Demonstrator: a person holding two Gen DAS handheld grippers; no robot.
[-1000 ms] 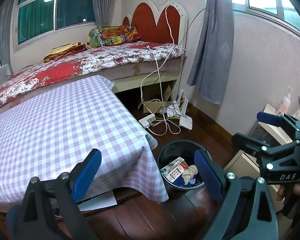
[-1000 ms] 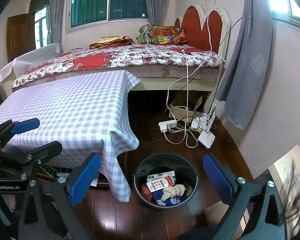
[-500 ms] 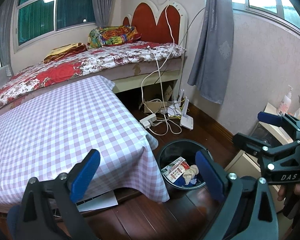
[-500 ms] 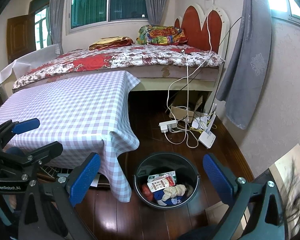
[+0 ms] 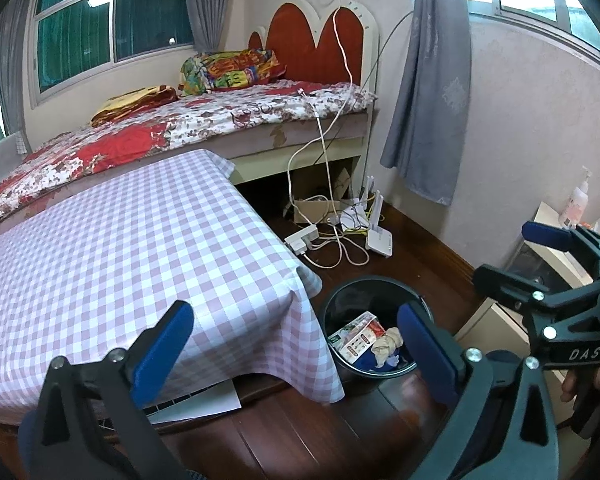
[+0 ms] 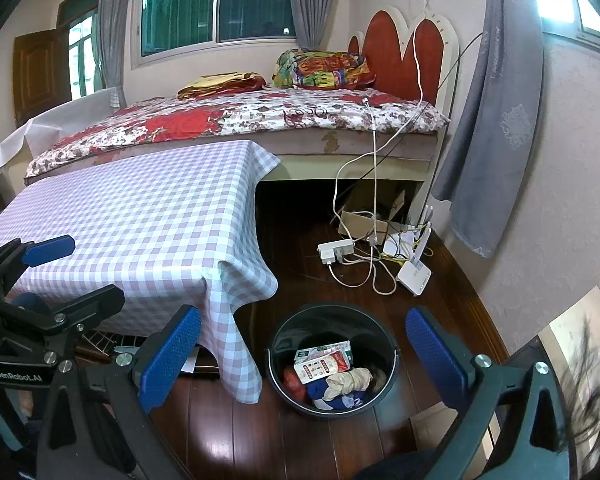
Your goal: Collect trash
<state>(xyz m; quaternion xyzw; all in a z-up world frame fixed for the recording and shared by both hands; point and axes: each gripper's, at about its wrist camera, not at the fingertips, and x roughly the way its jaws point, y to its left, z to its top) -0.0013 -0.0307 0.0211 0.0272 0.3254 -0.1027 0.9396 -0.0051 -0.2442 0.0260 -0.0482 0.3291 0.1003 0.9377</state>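
Black bin (image 6: 332,360): on the wood floor just off the desk's near right corner, beside the hanging checked cloth (image 6: 140,216). Contents: printed carton (image 6: 323,361), crumpled beige rag (image 6: 348,382), red and blue scraps, all below the rim.

Desk top: bare as far as seen; no loose trash on it or on the visible floor.

Left tool (image 5: 292,344): jaws opening, near full spread, nothing between the blue pads; poised over the desk's near edge and the bin.

Right tool (image 6: 300,354): jaws wide apart, empty, framing the bin.

Progress, judged: collection apparently finished or nearly so; only unseen areas left to check.

Cables and power strip (image 6: 336,250) by the bed: not trash.
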